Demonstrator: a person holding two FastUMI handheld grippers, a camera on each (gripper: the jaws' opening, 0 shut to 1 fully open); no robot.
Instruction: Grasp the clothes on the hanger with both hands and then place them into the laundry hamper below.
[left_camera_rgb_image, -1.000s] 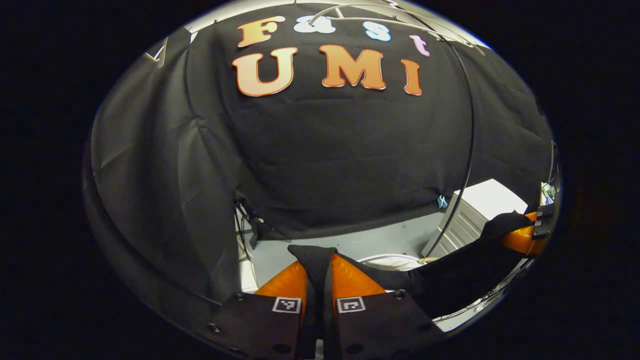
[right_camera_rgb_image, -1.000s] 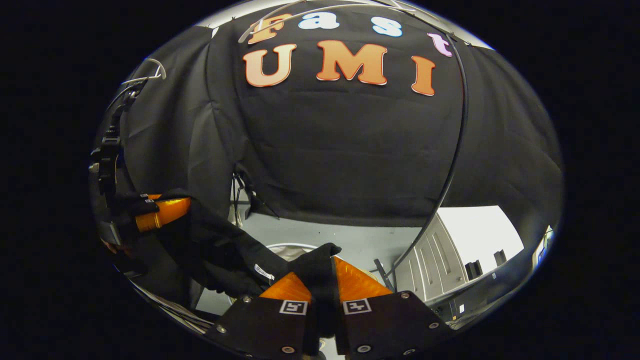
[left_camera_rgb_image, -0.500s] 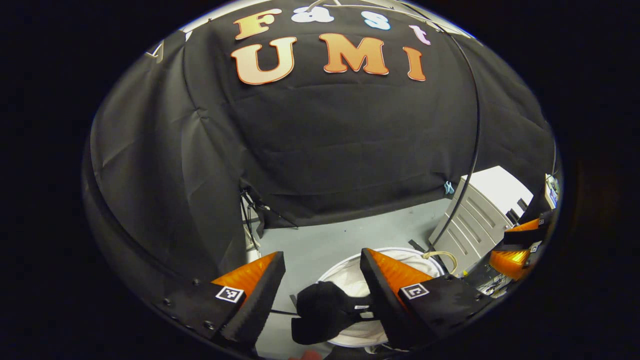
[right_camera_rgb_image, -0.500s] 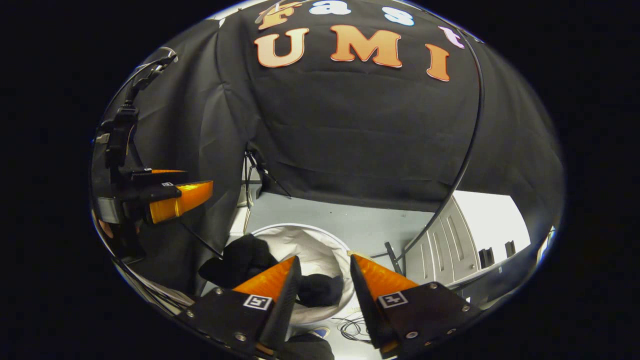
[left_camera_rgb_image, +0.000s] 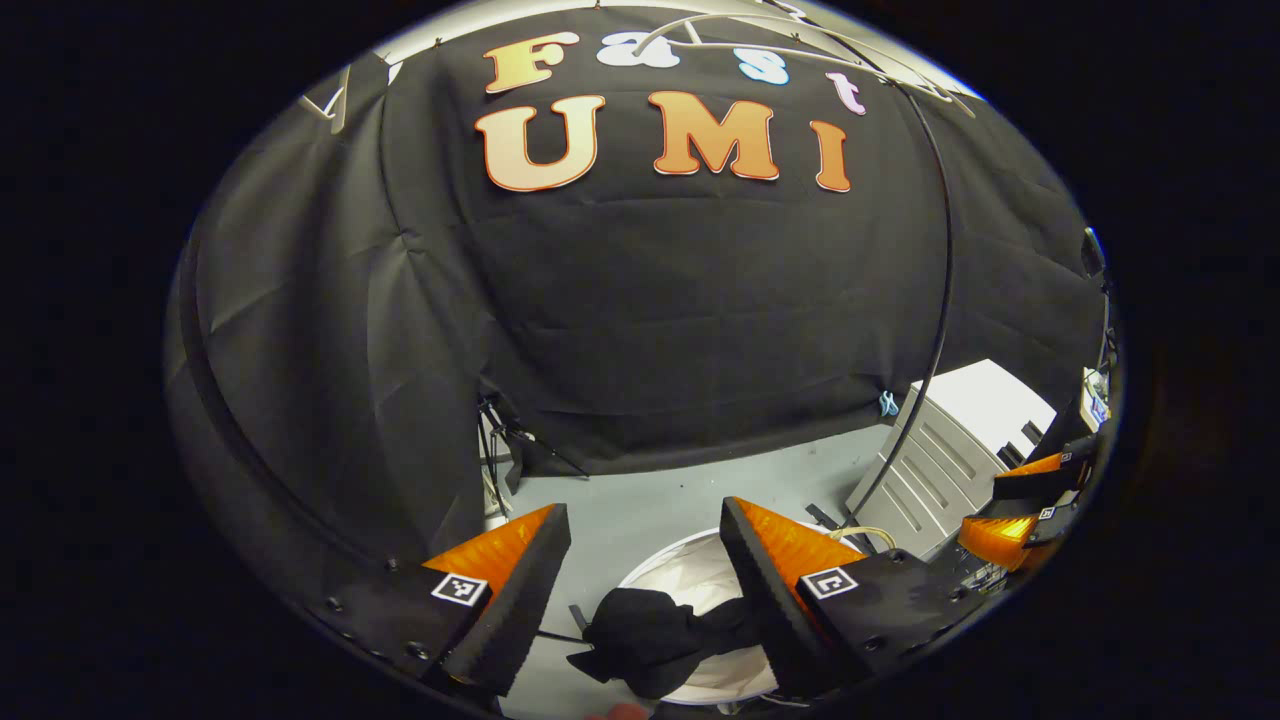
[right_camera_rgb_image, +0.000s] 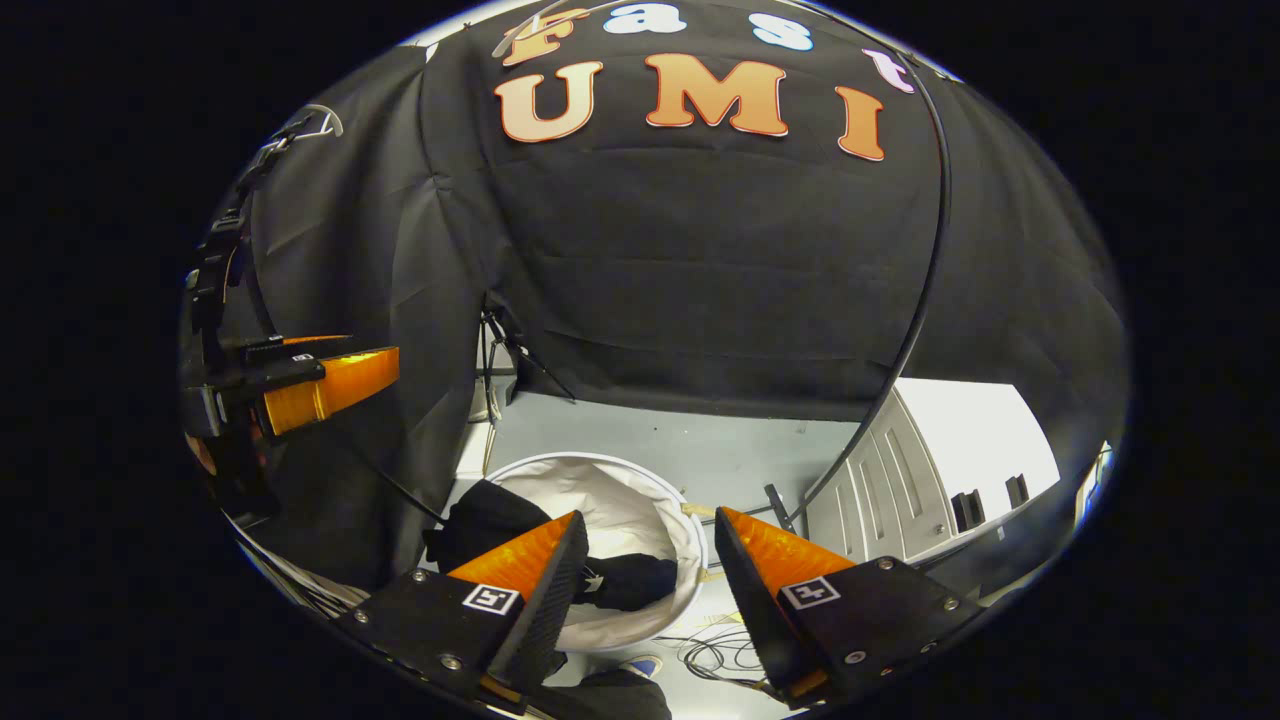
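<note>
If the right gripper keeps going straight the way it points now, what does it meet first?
Probably the laundry hamper below it: the open right gripper frames the hamper's rim and the black clothes lying inside. Nothing shows between them, though depth is hard to judge here.

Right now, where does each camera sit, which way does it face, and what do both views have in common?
Left gripper view: rides on the left gripper, facing the booth wall and down at the hamper with the clothes; its open fingers show below, the right gripper at far right.
Right gripper view: rides on the right gripper, facing the same way; its open fingers show below, the left gripper at far left.
Shared: hamper, clothes draped over its rim, white cabinet.
</note>
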